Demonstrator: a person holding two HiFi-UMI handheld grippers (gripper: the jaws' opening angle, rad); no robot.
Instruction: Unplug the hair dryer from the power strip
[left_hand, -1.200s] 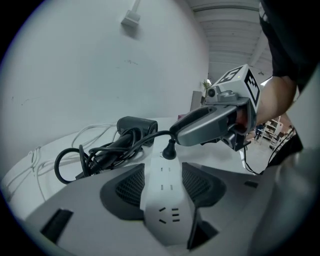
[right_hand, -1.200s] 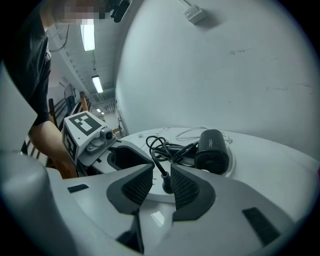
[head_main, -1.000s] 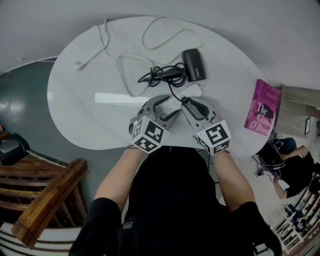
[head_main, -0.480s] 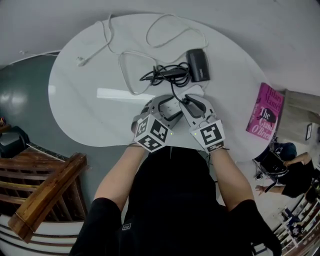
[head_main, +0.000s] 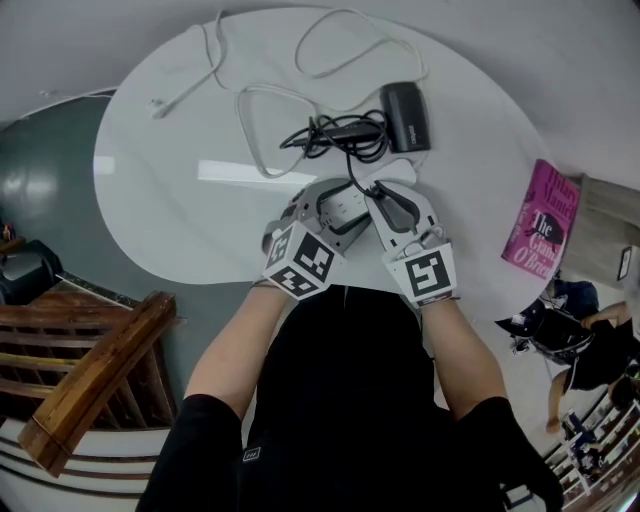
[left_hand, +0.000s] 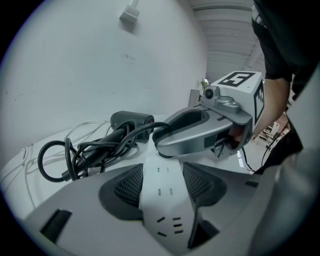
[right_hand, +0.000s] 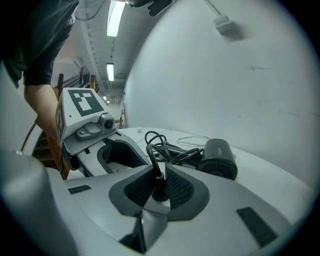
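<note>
1. The left gripper (left_hand: 162, 172) has the white power strip (left_hand: 165, 200) between its jaws. The pads lie against the strip's two long sides, and the jaws have just been opening slightly wider around it.
2. The right gripper (right_hand: 159, 180) is closed on the black plug (right_hand: 160, 190), which stands upright in the strip just beside the left gripper.
3. The power strip lies on the white desk (head_main: 180, 120) at its near edge, under both grippers.
4. From the plug a black cord (head_main: 335, 135) runs in a loose coil to the hair dryer (head_main: 405, 117), which lies on its side farther back on the desk.
5. A white cable (head_main: 265, 120) loops across the far half of the desk.
6. A pink book (head_main: 545, 225) sits off the desk's right side.
</note>
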